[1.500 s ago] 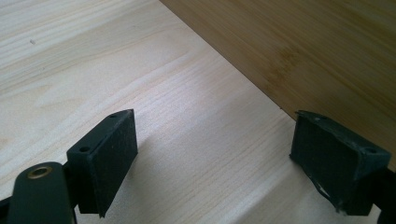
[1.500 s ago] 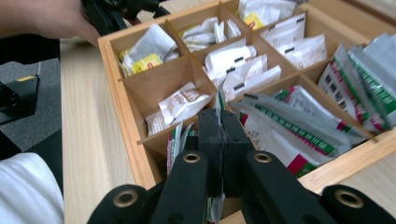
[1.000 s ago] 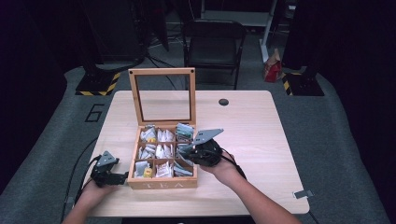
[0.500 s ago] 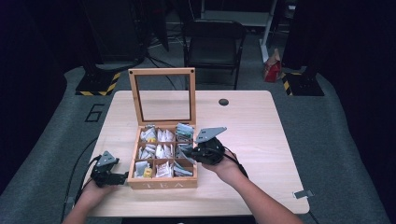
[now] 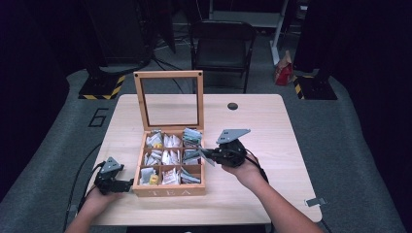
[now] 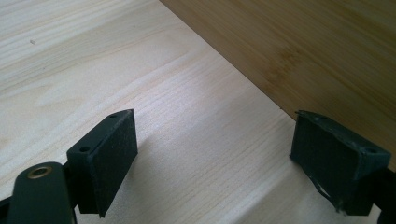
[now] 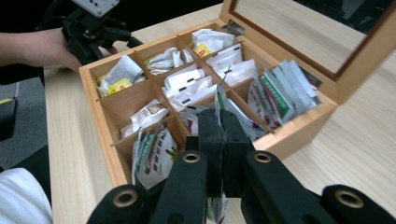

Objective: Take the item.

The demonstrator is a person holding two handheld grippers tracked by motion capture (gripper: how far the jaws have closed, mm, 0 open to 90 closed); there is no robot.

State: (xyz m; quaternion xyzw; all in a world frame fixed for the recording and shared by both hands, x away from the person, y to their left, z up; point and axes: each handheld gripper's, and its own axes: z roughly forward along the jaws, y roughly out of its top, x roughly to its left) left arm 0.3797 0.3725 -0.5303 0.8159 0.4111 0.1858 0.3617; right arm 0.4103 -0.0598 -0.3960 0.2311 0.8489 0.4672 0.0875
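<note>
We see two grippers. The right gripper (image 5: pixel 210 156) has its jaws clenched on one tea sachet (image 7: pixel 219 100), a thin white packet held edge-on and sticking up between the pads. It hangs at the right edge of the tea box (image 5: pixel 170 189), just above the right-hand compartments. The right hand (image 5: pixel 245 167) grips it from behind, forearm running in from the near edge of the table (image 5: pixel 272 141).

The left gripper (image 5: pixel 127 185) rests low on the table by the box's near left corner, its jaws spread wide with nothing between them; in the left gripper view one pad (image 6: pixel 109 154) sits over bare wood and the other lies just beside the box's side wall. The left hand (image 5: pixel 99 199) holds it at the table's near left corner.

The one box is pale wood, marked TEA on its front, and sits near the table's middle toward the near edge. We count nine compartments in three rows of three, each holding paper sachets, mostly white, some with green or yellow print. Its single lid (image 5: pixel 168 99), a wooden frame around a clear pane, stands upright at the far side.

One small dark round disc (image 5: pixel 232 106) lies on the table toward the far edge.
</note>
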